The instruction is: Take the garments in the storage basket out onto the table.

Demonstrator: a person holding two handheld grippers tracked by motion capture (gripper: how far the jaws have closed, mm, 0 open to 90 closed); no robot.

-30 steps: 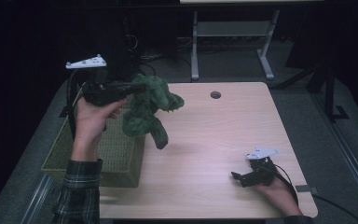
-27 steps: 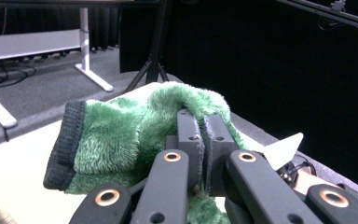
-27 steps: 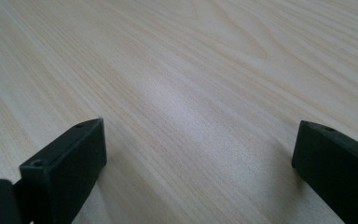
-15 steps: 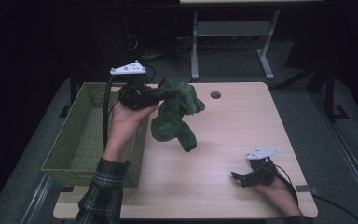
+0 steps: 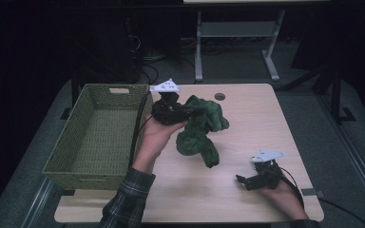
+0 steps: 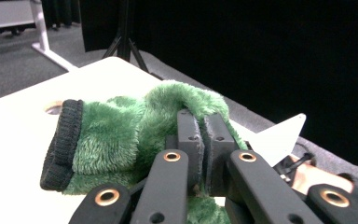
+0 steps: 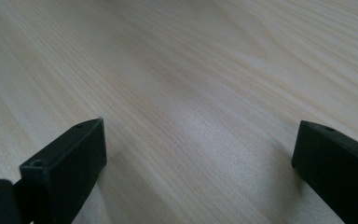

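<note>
Currently, item one: the left gripper (image 5: pixel 190 110), a black two-jaw hand tool with a grey three-cornered plate, is pinching its jaws almost together on a fold of the fuzzy dark-green plush garment with a black knitted cuff (image 5: pixel 202 130). In the left gripper view the jaws are standing nearly flush, with pile bulging around them (image 6: pixel 121 135).

Item two: the garment is hanging from that pinch over the middle of the pale wooden worktop (image 5: pixel 261 123), its lower end trailing down toward the board, just beside the right wall of the woven olive-green rectangular basket (image 5: pixel 100 137), which is sitting at the worktop's left edge.

Item three: the right gripper (image 5: pixel 247 180) is resting near the front right corner of the worktop, its jaws standing wide apart with nothing but bare wood between them (image 7: pixel 196 107).

Risks, as judged:
- The grip is taking only a thin fold; the soft pile could be sliding out under the garment's own weight, dropping it in a heap.
- The trailing end could be dragging on the wood or catching the basket rim, tugging the fold free.
- The round cable hole (image 5: pixel 219 96) near the far edge could be snagging loose fabric.
- The right gripper is sitting well apart, so it is offering no second hold if the garment slips.
</note>
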